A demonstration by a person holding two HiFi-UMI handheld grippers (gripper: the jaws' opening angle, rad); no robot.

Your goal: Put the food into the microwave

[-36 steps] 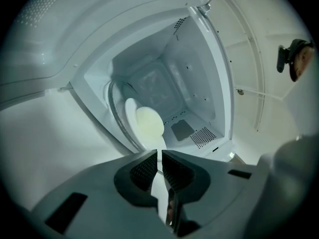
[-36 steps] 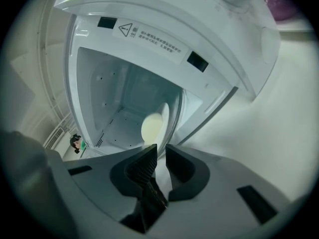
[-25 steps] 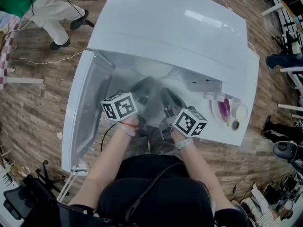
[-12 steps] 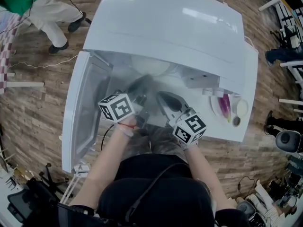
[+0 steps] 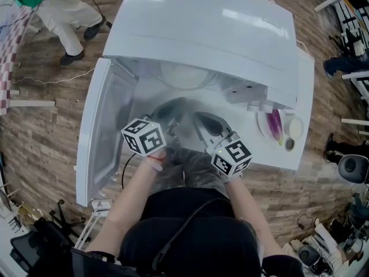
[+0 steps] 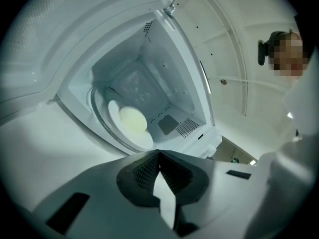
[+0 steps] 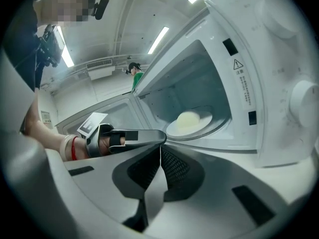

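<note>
Both tools are empty. The left hand-held gripper has just been closing, and its jaws meet with nothing between them. The right hand-held gripper has its jaws pressed together on nothing as well. The food, a pale round mound, sits on a white plate. That plate rests on the turntable deep in the microwave, whose door stands wide open at the person's left. Loading looks done, so the step in hand is, I judge, to get clear of the opening and swing the door to. To do that well, keep both tips away from the front sill so nothing jogs the plate. Then bring the left one round to the door's outer face and push near its free edge, steadily, until it latches. Closed jaws make a good blunt pusher, so there is no need to reopen them. Hold the right one out of the door's arc. The food lies ahead and up-left of the left tips, ahead and up-right of the right tips, and well apart from both, inside the cavity while the two tips sit side by side outside its mouth.
</note>
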